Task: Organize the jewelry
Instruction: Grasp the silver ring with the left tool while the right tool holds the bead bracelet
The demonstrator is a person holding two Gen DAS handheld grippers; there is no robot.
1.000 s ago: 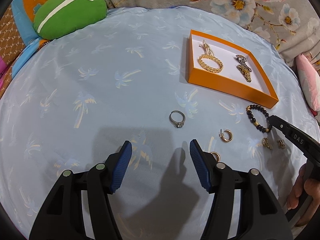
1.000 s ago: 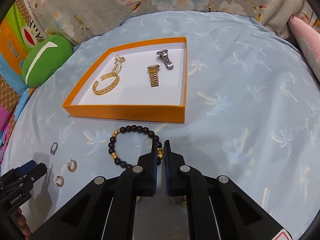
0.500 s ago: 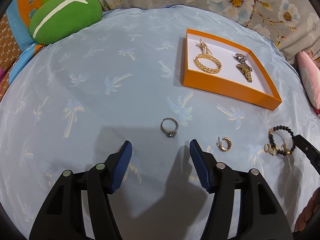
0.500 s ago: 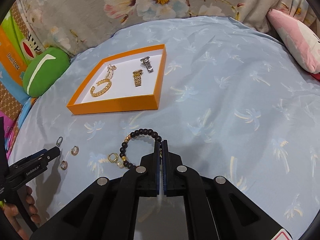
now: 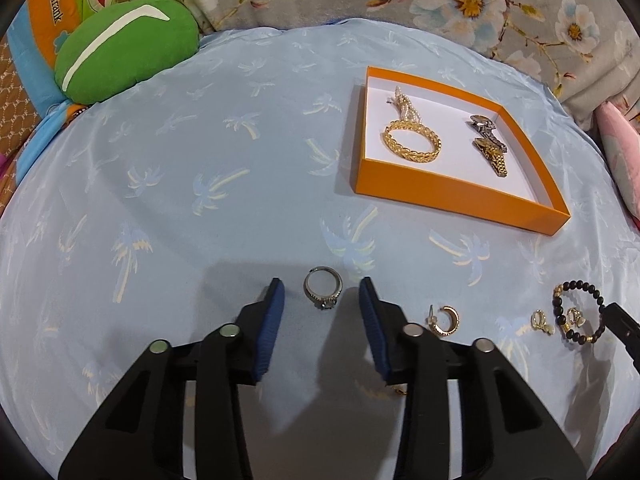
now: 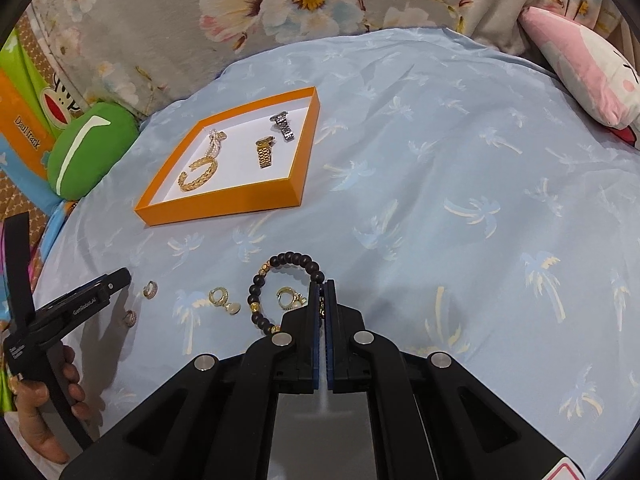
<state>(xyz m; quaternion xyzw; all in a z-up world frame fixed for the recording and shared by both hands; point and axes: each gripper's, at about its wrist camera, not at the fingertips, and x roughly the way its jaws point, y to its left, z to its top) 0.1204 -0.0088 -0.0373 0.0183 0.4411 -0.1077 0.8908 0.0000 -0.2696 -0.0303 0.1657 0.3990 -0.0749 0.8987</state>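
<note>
An orange tray (image 5: pixel 460 200) (image 6: pixel 224 206) on the blue cloth holds a gold chain bracelet (image 5: pixel 412 142), a pearl piece (image 5: pixel 404 100) and two watches (image 5: pixel 490 144). My left gripper (image 5: pixel 322 300) is open, its fingers on either side of a silver ring (image 5: pixel 323 286) on the cloth. My right gripper (image 6: pixel 323 292) is shut on the black bead bracelet (image 6: pixel 280 264), which also shows in the left wrist view (image 5: pixel 578 312). Gold earrings (image 6: pixel 222 298) (image 5: pixel 444 320) lie loose nearby.
A green cushion (image 5: pixel 124 44) lies at the far left and a pink plush (image 6: pixel 580 68) at the far right. Floral fabric (image 6: pixel 280 4) rises behind the cloth. Two small hoops (image 6: pixel 150 289) lie by the left gripper's tip (image 6: pixel 116 280).
My left gripper moved forward and narrowed around the silver ring. My right gripper, shut on the bead bracelet, drew back from the tray and dragged it over one earring.
</note>
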